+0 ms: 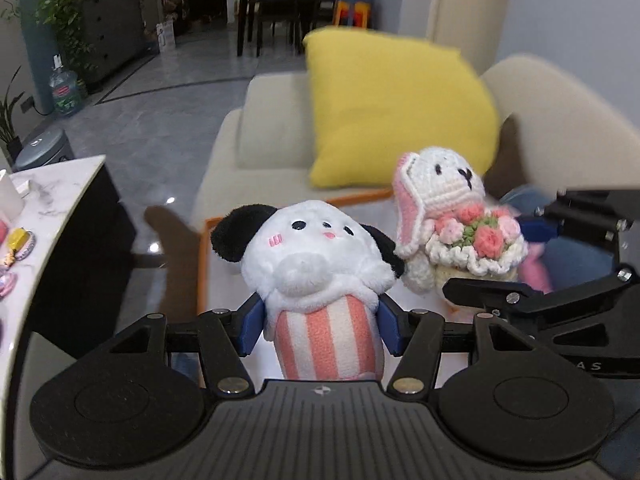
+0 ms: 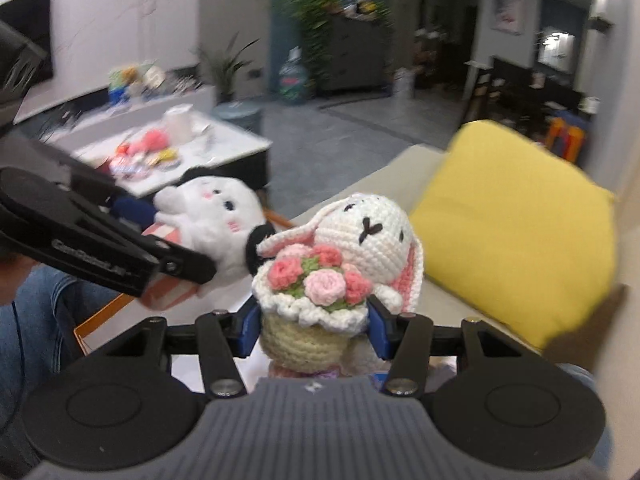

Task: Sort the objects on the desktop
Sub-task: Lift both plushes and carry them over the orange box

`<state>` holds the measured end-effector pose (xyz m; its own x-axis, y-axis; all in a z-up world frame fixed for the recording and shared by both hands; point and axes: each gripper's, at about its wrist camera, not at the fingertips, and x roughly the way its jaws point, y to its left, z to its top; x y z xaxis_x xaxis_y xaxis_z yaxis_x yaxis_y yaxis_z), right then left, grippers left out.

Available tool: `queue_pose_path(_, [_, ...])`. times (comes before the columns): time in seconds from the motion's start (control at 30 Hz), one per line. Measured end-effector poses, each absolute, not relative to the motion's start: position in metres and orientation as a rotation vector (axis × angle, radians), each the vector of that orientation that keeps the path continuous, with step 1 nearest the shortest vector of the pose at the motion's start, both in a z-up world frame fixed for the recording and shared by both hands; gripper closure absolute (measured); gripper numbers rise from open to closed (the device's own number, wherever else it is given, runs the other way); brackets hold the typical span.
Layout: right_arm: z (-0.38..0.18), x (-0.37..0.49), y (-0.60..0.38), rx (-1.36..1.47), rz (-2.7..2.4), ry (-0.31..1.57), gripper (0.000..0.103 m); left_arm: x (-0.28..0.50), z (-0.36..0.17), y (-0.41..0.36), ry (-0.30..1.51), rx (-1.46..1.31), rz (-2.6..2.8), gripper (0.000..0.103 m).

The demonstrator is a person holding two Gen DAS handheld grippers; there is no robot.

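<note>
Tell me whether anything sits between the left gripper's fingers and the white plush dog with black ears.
Nothing visible does: the left gripper already clamps the white plush dog by its pink-striped body.

1. White plush dog point(image 1: 316, 264) with black ears, pink cheeks and a pink-striped body, upright, raised in the air.
2. Crocheted white bunny point(image 2: 360, 248) with pink-lined ears hugs a rose bouquet, upright, raised just beside the dog.

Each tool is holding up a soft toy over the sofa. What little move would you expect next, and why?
Probably carry both toys on toward the orange-rimmed tray and lower them. The left tool grips the plush dog and the right tool grips the crochet bunny; both hang clear of any surface, with the tray just beneath them.
</note>
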<state>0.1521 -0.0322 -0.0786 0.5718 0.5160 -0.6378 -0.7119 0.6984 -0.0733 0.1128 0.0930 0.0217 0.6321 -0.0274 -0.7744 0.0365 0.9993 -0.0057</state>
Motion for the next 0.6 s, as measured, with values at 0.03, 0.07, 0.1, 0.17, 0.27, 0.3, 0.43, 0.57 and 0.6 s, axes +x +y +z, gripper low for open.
queue_pose_path(0.03, [-0.086, 0.158, -0.024, -0.362, 0.747, 0.639, 0.048, 0.121, 0.013, 0.097, 0.896, 0.038, -0.031, 0.036])
queue_pose_path(0.07, [-0.094, 0.165, -0.016, -0.385, 0.761, 0.651, 0.048, 0.128, 0.003, 0.096, 0.906, 0.054, -0.023, 0.036])
queue_pose_path(0.1, [-0.102, 0.173, -0.008, -0.404, 0.775, 0.668, 0.048, 0.136, -0.003, 0.097, 0.917, 0.067, -0.022, 0.036])
queue_pose_path(0.17, [-0.115, 0.188, 0.002, -0.435, 0.787, 0.712, 0.048, 0.145, -0.015, 0.105, 0.941, 0.088, -0.027, 0.036])
queue_pose_path(0.27, [-0.135, 0.209, 0.016, -0.476, 0.782, 0.781, 0.048, 0.159, -0.034, 0.103, 0.960, 0.166, -0.021, 0.036])
queue_pose_path(0.3, [-0.139, 0.216, 0.018, -0.490, 0.783, 0.796, 0.048, 0.156, -0.044, 0.102, 0.964, 0.196, -0.018, 0.036])
queue_pose_path(0.43, [-0.158, 0.234, 0.031, -0.515, 0.789, 0.873, 0.048, 0.174, -0.070, 0.097, 0.968, 0.303, 0.007, 0.036])
queue_pose_path(0.57, [-0.172, 0.243, 0.054, -0.566, 0.821, 0.928, 0.048, 0.182, -0.092, 0.092, 0.951, 0.432, 0.038, 0.036])
queue_pose_path(0.6, [-0.176, 0.244, 0.056, -0.576, 0.827, 0.943, 0.048, 0.183, -0.098, 0.092, 0.947, 0.456, 0.039, 0.036])
